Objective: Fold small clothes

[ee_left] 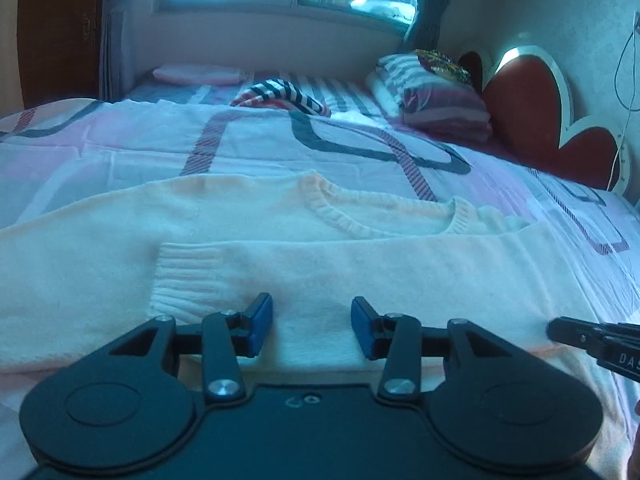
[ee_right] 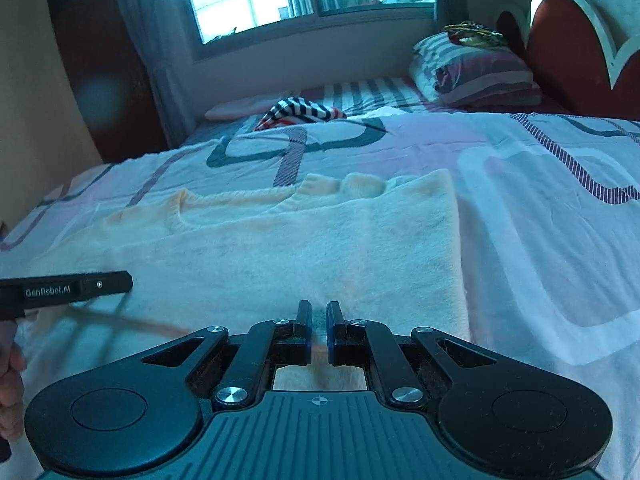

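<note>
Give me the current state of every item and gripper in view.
Cream knit sweater: flat on the bed, one sleeve folded across the body.
Left gripper: open over the sweater, gripping nothing.
Right gripper: shut at the sweater's near edge; whether it pinches fabric is unclear.
Striped dark-and-white garment: crumpled, unfolded.
Pink cloth: folded flat.

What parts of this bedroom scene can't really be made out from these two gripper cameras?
- Sweater: its near edge is hidden behind the left gripper body, left wrist view.
- Right gripper: whether its nearly shut pads pinch fabric, right wrist view; too dark.
- Striped garment: its type, both views; bunched, small.
- Person: only a hand, cut off by the edge.
</note>
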`<state>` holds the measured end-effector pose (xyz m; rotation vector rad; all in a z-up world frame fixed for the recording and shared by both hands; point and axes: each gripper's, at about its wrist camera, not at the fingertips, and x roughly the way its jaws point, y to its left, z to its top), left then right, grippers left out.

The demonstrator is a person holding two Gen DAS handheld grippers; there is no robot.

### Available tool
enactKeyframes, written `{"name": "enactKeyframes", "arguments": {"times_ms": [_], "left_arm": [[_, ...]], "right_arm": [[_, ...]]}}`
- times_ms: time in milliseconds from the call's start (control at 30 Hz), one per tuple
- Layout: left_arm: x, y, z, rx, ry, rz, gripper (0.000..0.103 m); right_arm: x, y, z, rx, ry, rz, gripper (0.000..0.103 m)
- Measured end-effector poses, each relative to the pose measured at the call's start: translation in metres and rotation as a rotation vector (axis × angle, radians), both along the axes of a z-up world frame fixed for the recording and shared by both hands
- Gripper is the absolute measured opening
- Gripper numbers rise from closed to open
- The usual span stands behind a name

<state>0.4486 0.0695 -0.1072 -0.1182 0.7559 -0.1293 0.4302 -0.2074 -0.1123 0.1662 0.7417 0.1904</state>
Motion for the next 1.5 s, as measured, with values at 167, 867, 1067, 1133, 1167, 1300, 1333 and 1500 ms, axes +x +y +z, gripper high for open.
{"name": "enactKeyframes", "arguments": {"times_ms": [167,867,1067,1133,1167,1300,1333,1500], "left_arm": [[-0.002,0.022,-0.002,0.004,-0.013,0.026,0.039],[0.04,0.051,-0.002,0.075,-0.015,0.202,0.037],[0.041,0.051,-0.006,0.1,-0.027,0.201,0.035],[0.041,0.049,-0.006,0.119,-0.028,0.195,0.036],[0.042,0.048,-0.004,0.128,-0.022,0.193,0.036],[0.027,0.032,0.02,0.161,-0.112,0.183,0.046],[0.025,0.024,0.023,0.152,-0.12,0.154,0.051],[0.04,-0.006,-0.002,0.145,-0.028,0.046,0.06]], "right_arm": [[0.006,-0.05,-0.003,0.075,0.026,-0.122,0.0],[0.121,-0.127,-0.02,0.47,0.084,-0.223,0.012],[0.121,-0.135,-0.021,0.43,0.044,-0.23,0.005],[0.12,-0.133,-0.018,0.403,0.049,-0.222,0.005],[0.12,-0.133,-0.016,0.399,0.056,-0.227,0.005],[0.105,-0.119,0.007,0.268,-0.019,-0.19,0.005],[0.103,-0.113,0.01,0.242,-0.025,-0.165,0.005],[0.11,-0.083,-0.007,0.099,0.016,-0.097,0.004]]}}
